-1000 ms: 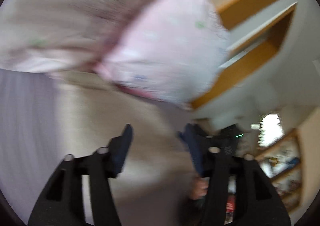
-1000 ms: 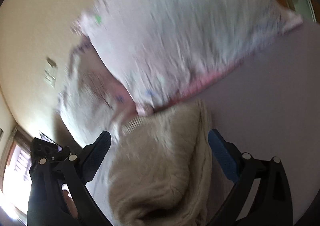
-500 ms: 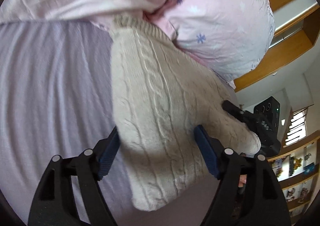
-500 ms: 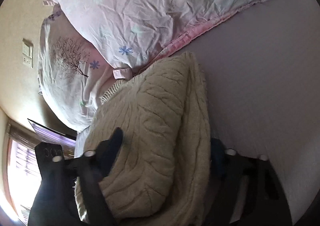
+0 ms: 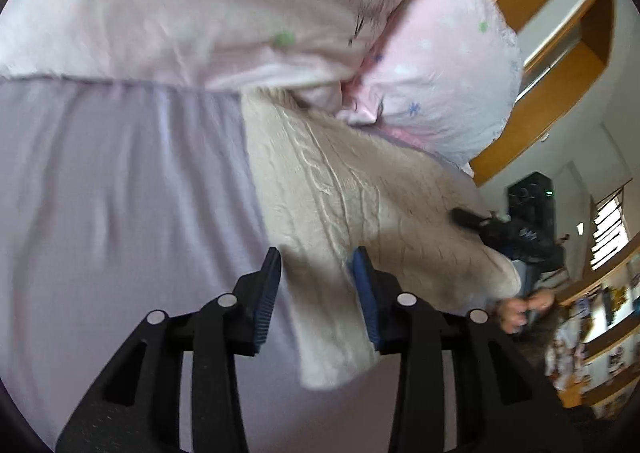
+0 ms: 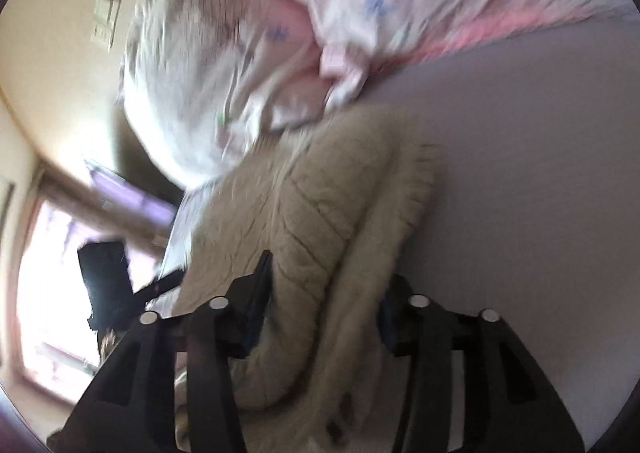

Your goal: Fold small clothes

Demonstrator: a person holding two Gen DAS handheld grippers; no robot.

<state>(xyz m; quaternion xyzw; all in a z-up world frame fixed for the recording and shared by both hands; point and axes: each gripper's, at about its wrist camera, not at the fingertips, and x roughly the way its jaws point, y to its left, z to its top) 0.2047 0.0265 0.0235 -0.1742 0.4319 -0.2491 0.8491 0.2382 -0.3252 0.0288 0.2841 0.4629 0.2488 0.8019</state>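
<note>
A cream cable-knit sweater (image 5: 340,189) lies on the lilac bed sheet (image 5: 120,193), its top end against the pink pillows. My left gripper (image 5: 318,273) has closed in around the sweater's near edge, with knit between its blue pads. In the right wrist view the sweater (image 6: 320,221) is bunched and fills the gap of my right gripper (image 6: 324,289), whose jaws press into its folded edge. The right gripper also shows in the left wrist view (image 5: 480,219), at the sweater's far side.
Two pink flowered pillows (image 5: 240,13) lie at the head of the bed, also in the right wrist view (image 6: 360,13). A wooden headboard frame (image 5: 560,73) and shelves (image 5: 600,333) stand to the right. A bright window (image 6: 48,293) is at the left.
Both grippers dropped onto the sweater and narrowed their jaws on it. The left gripper's jaws are much closer together than half a second ago. The right wrist view is blurred by motion.
</note>
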